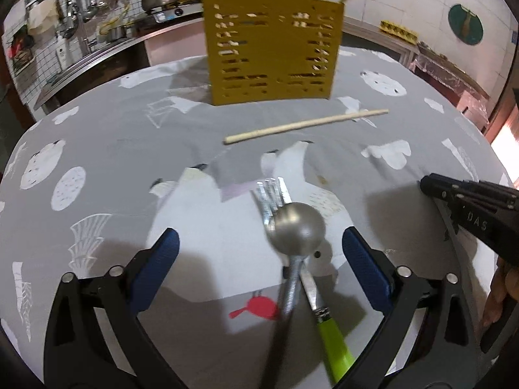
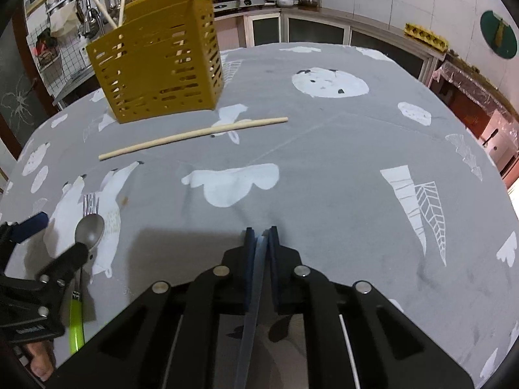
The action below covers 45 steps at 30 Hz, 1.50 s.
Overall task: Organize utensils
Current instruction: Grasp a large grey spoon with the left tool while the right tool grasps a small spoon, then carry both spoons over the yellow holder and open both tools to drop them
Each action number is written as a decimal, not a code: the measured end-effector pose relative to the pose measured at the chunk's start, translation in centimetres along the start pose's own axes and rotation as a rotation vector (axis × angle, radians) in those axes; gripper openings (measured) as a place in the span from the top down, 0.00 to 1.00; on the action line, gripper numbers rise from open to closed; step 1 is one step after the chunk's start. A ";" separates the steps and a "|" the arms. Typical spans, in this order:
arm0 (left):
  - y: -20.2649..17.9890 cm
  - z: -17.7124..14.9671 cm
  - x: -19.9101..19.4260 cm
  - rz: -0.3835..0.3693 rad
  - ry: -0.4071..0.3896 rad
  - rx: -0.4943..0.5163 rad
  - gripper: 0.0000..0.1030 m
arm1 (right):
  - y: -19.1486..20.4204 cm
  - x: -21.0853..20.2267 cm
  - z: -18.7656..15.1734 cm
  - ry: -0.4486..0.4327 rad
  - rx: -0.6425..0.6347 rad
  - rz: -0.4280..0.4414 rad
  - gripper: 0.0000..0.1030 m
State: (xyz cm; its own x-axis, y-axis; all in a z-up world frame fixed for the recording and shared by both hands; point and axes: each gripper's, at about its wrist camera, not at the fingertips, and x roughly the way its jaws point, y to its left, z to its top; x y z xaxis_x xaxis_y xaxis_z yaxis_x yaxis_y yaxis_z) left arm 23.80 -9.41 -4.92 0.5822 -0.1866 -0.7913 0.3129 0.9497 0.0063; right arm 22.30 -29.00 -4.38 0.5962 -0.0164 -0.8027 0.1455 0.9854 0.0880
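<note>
Jaws: left gripper (image 1: 259, 253) wide around steel spoon (image 1: 296, 223) and fork (image 1: 271, 194), green-handled; right gripper (image 2: 259, 243) pinches a thin bluish strip (image 2: 256, 278). Wooden chopstick (image 1: 306, 125) lies before slotted yellow caddy (image 1: 272, 52). Grey printed cloth (image 2: 324, 149); tiled kitchen.

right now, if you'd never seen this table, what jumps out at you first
The yellow slotted holder at the far side of the grey tablecloth, with chopsticks sticking out of it. A single chopstick lies loose on the cloth in front of it. Nearer, a spoon lies across a green-handled fork, between the fingers of the open left claw.
</note>
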 end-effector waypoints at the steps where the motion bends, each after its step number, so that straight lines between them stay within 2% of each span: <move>1: -0.3 0.0 0.2 -0.008 0.011 0.008 0.15 | 0.1 0.0 0.0 -0.002 -0.006 -0.002 0.91; 4: -0.9 0.4 0.8 -0.031 0.041 0.021 0.25 | 0.2 0.1 -0.1 -0.009 -0.013 -0.008 0.91; 14: -1.6 1.5 1.6 -0.034 0.088 0.048 0.43 | 0.0 -0.2 -0.1 -0.006 -0.025 0.014 0.91; 16: -1.2 1.6 1.6 -0.033 0.095 0.036 0.55 | 0.0 -0.2 -0.2 -0.007 -0.031 0.016 0.91; 20: -0.8 1.9 1.7 -0.029 0.101 0.025 0.69 | 0.0 -0.2 -0.2 -0.013 -0.022 0.028 0.92; 31: 1.7 2.1 0.1 -0.036 0.048 -0.040 0.69 | 0.4 -1.1 0.2 -0.055 -0.013 0.047 0.92; 40: 5.0 3.1 -3.8 -0.042 -0.107 -0.130 0.69 | 0.6 -3.7 1.5 -0.202 0.012 0.099 0.93; 45: 6.1 3.7 -6.2 -0.028 -0.196 -0.145 0.70 | -0.1 -5.3 2.5 -0.277 0.039 0.113 0.93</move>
State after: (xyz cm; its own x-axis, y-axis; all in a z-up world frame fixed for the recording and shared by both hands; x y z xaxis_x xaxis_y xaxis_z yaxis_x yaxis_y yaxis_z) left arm 24.92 -3.43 2.28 0.7141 -0.2449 -0.6558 0.2278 0.9671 -0.1131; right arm 21.13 -29.41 1.32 0.8023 0.0419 -0.5954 0.0930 0.9766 0.1940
